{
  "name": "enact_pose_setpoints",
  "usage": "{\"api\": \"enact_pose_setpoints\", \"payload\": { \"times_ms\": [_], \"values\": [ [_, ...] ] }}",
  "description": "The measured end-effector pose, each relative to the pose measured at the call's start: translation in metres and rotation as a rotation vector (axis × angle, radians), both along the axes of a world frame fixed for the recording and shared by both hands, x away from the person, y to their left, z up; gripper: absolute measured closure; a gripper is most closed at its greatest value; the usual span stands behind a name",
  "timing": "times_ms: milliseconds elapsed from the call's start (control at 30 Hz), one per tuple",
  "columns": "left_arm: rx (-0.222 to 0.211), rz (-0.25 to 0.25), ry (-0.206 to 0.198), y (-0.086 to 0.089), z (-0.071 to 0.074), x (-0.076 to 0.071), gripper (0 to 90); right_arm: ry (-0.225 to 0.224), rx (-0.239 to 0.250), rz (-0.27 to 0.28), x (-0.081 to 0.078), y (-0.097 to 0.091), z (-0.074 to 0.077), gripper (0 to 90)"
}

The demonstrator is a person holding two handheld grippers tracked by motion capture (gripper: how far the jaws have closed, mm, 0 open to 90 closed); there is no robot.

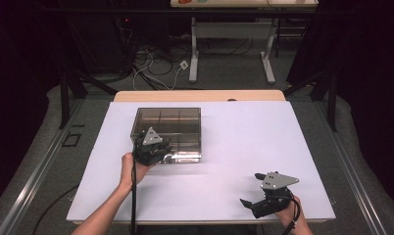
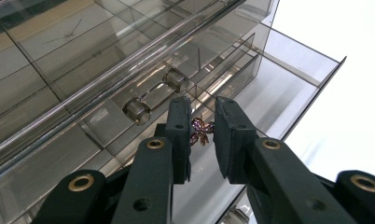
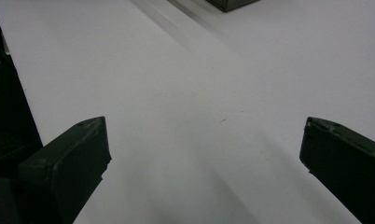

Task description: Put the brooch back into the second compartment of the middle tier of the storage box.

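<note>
A smoky clear acrylic organiser box [image 1: 168, 128] stands on the white table [image 1: 234, 142], left of centre. Its lower drawer [image 2: 288, 88] is pulled out and shows divided compartments. My left gripper [image 1: 158, 151] is at the box's front edge. In the left gripper view its jaws [image 2: 202, 122] stand narrow over the drawer, shut on a small purple flower-shaped ornament [image 2: 201, 131] that touches both pads. My right gripper [image 1: 252, 189] rests near the table's front right. Its jaws [image 3: 204, 140] stand wide open over bare table, with nothing between them.
The box's bar handle with two round clear posts [image 2: 137, 110] lies just beyond the left jaws. A corner of the box [image 3: 232, 3] shows far ahead of the right gripper. White table stretches right of the box. A second table [image 1: 234, 34] and cables stand beyond.
</note>
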State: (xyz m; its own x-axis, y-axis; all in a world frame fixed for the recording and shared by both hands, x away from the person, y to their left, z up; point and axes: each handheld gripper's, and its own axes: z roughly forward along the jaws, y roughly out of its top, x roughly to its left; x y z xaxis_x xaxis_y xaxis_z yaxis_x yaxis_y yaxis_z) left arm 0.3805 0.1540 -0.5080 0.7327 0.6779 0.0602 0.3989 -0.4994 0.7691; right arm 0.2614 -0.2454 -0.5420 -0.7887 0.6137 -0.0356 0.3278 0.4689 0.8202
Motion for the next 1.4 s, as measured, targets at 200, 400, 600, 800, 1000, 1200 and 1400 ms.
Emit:
{"api": "enact_pose_setpoints", "payload": {
  "times_ms": [200, 400, 600, 800, 1000, 1200, 1400],
  "values": [
    [0.002, -0.007, 0.0, -0.0008, -0.002, 0.0005, 76.3, -0.002, -0.002, 0.005, 0.0003, 0.0, 0.0, 1.0],
    [0.0, -0.009, 0.004, -0.0011, -0.0032, 0.0006, 76.3, -0.008, 0.002, 0.0, 0.0001, -0.0002, 0.0001, 1.0],
    [0.004, -0.01, 0.007, -0.0015, -0.0038, 0.0009, 76.3, -0.005, 0.004, -0.004, -0.0003, 0.0, 0.0001, 1.0],
    [0.003, -0.014, 0.008, -0.0025, -0.0049, 0.0007, 76.2, -0.008, 0.002, -0.001, -0.0003, -0.0003, 0.0004, 1.0],
    [0.014, -0.019, 0.017, -0.0037, -0.0073, 0.001, 76.2, -0.009, 0.001, -0.001, -0.0003, -0.0005, 0.0006, 1.0],
    [0.019, -0.02, 0.022, -0.0049, -0.009, 0.0014, 76.2, -0.009, 0.001, 0.001, -0.0003, -0.0004, 0.0006, 1.0],
    [0.015, -0.021, 0.023, -0.0049, -0.0096, 0.0017, 76.1, -0.01, 0.0, 0.003, -0.0001, -0.0004, 0.0006, 1.0]
  ]
}}
